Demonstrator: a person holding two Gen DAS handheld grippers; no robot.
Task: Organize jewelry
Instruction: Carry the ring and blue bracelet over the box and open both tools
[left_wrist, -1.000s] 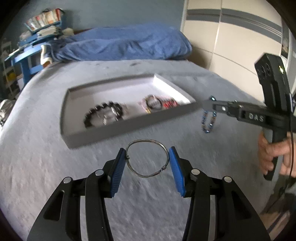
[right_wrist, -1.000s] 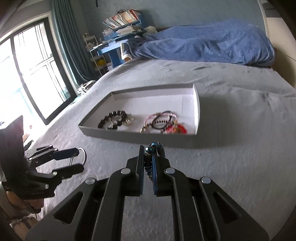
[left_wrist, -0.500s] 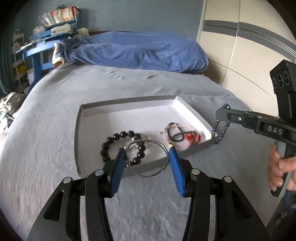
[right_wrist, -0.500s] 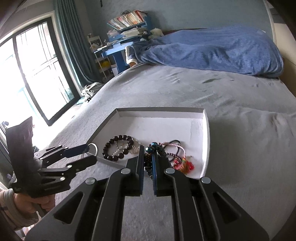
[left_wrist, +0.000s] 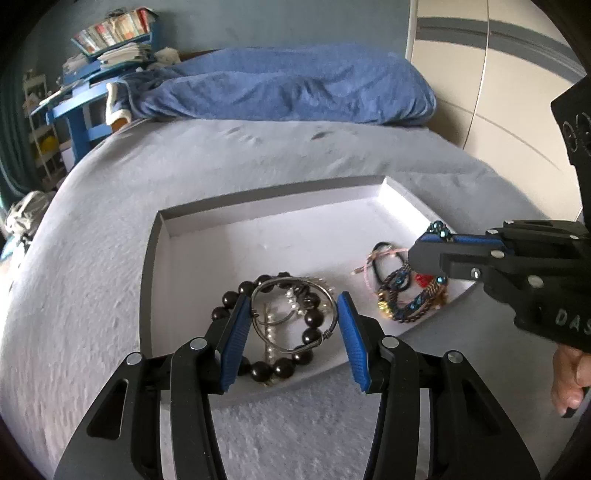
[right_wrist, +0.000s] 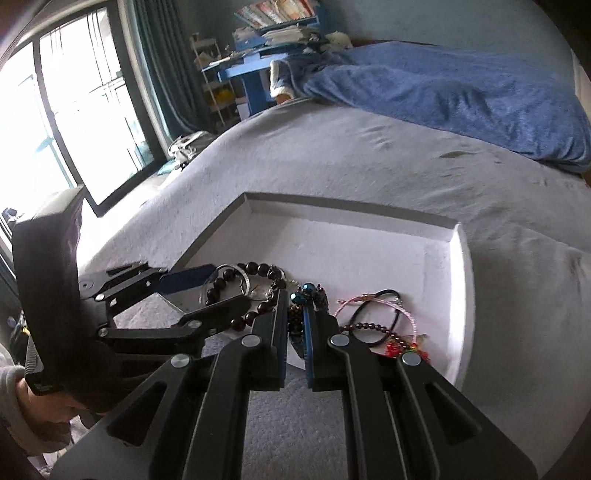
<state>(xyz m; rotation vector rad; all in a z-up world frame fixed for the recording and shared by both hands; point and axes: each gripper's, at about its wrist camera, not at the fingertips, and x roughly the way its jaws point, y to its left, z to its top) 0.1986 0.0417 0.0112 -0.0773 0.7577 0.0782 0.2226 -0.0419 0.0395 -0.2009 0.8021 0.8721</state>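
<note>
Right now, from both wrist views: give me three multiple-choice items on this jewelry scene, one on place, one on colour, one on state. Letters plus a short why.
1. Where does the black bead bracelet lie?
A. on the blue blanket
B. in the grey tray
C. on the floor

2. What colour are the pads on the left gripper fingers?
A. blue
B. red
C. yellow

3. What does the right gripper hold?
A. nothing, wide open
B. a book
C. a dark beaded bracelet

Key: 1 B, its beads rest on the tray floor; 2 A, both pads show blue; 3 C, the fingers are shut on the beads.

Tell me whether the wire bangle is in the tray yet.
Not yet: the wire bangle sits clamped between the left gripper pads, above the tray.
</note>
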